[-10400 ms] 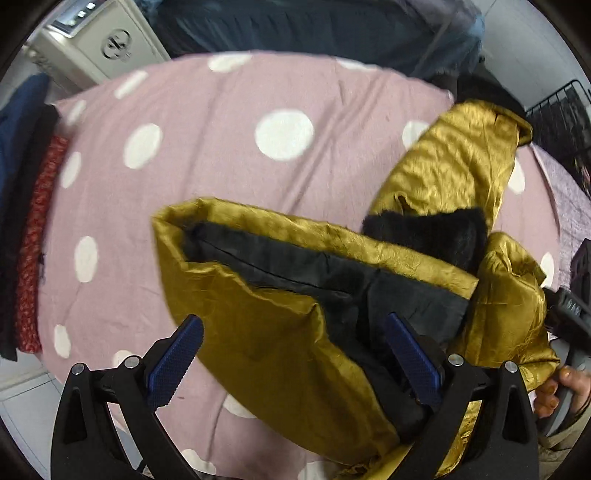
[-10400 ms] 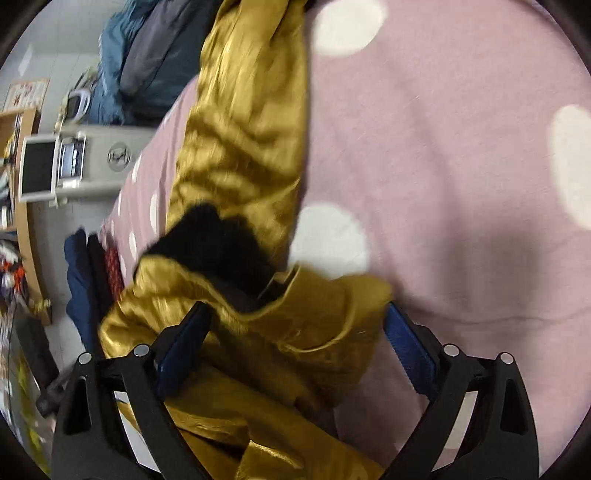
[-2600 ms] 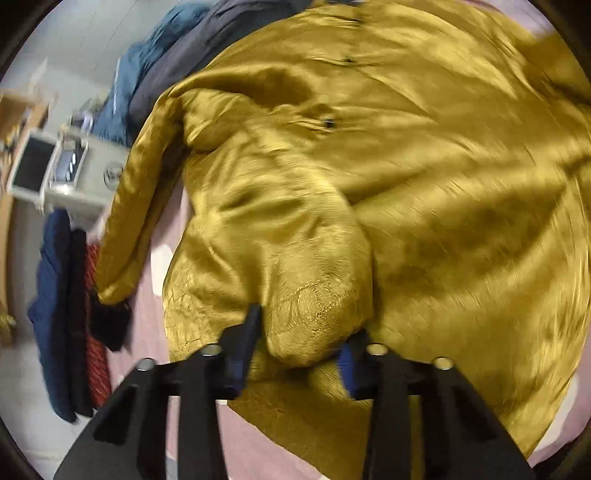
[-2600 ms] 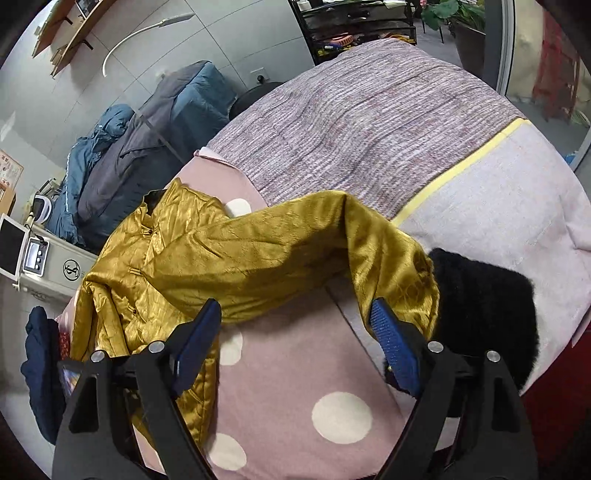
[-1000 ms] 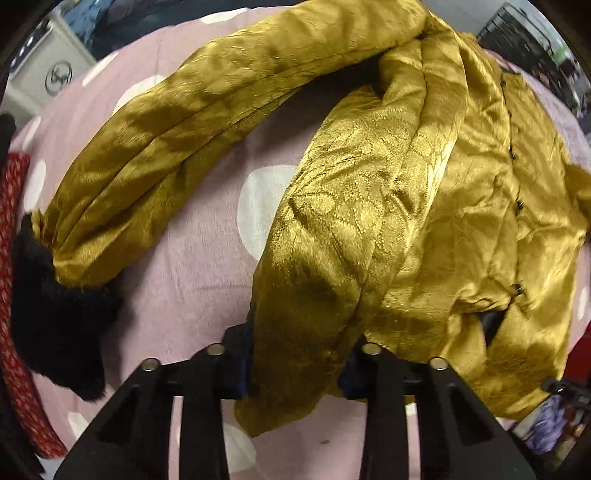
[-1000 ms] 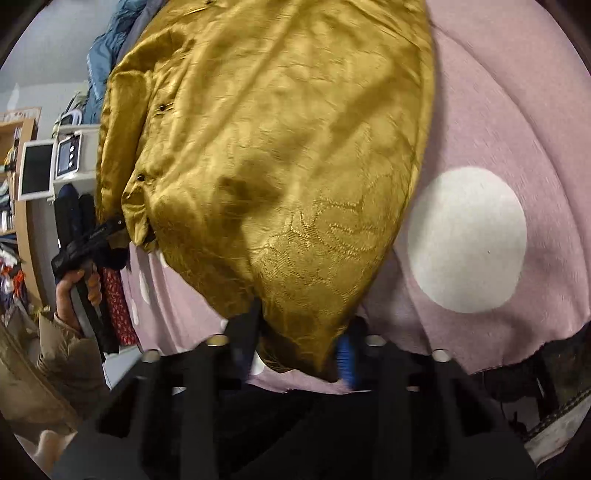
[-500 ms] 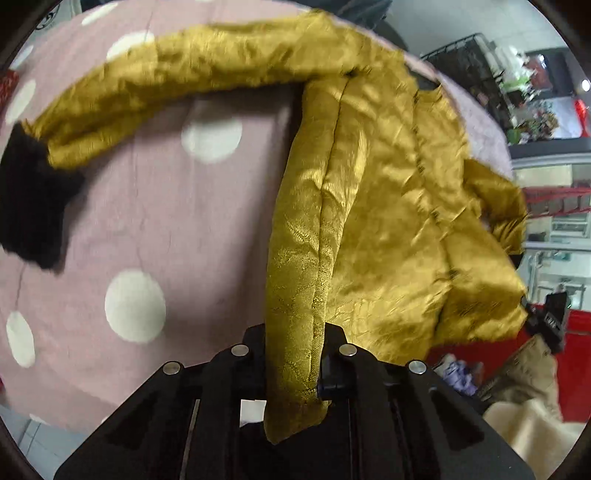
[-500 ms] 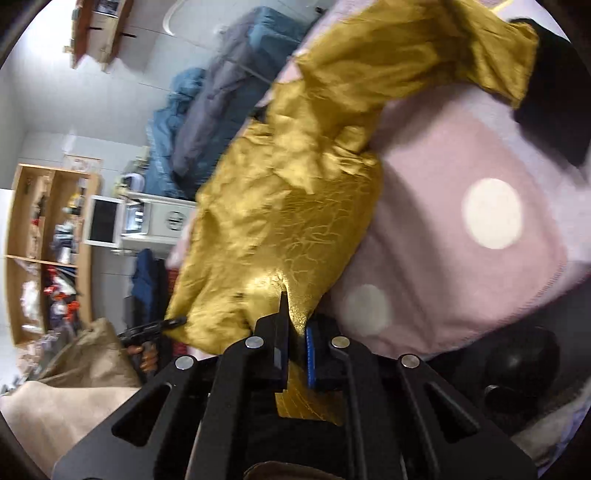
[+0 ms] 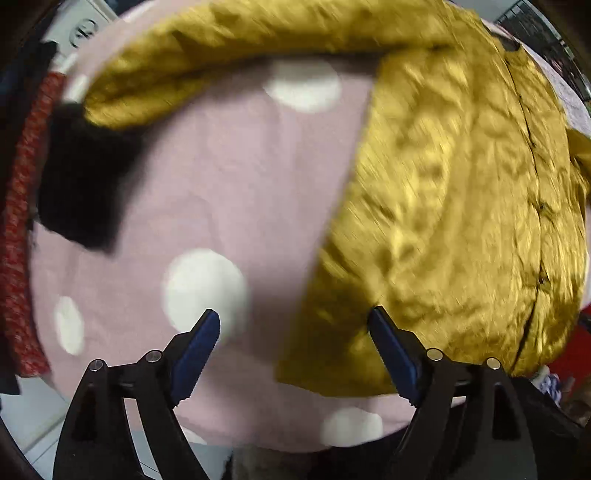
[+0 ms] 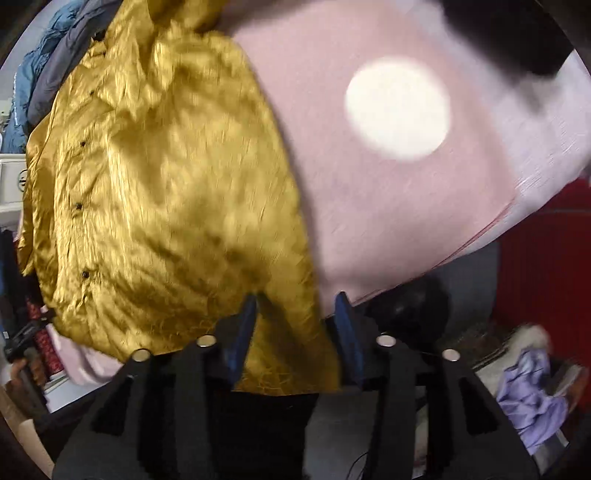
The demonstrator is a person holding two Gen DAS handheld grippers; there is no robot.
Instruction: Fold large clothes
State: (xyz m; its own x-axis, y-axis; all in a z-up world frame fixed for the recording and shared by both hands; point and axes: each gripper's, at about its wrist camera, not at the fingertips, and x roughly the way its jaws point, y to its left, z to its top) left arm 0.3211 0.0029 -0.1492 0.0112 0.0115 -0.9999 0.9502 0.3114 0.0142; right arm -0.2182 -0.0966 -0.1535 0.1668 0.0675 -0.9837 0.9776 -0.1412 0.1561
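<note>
A gold satin jacket (image 9: 454, 206) lies spread on a pink blanket with white dots (image 9: 229, 192). One sleeve runs along the far side and ends in a black fur cuff (image 9: 81, 192). My left gripper (image 9: 293, 339) is open over the jacket's near hem corner, which lies loose between the fingers. In the right wrist view the jacket (image 10: 159, 192) fills the left side. My right gripper (image 10: 295, 325) has its jaws partly apart with the other hem corner hanging between them.
Folded red and dark clothes (image 9: 18, 206) are stacked at the blanket's left edge. A white appliance (image 9: 85, 26) stands at the back left. Blue and grey jackets (image 10: 40, 74) lie behind. A red surface (image 10: 546, 266) and a lilac cloth (image 10: 532, 391) sit below the right edge.
Both grippers held the jacket's hem lifted half a second ago. Now the jacket lies flat, the left gripper has opened wide and the right jaws have parted.
</note>
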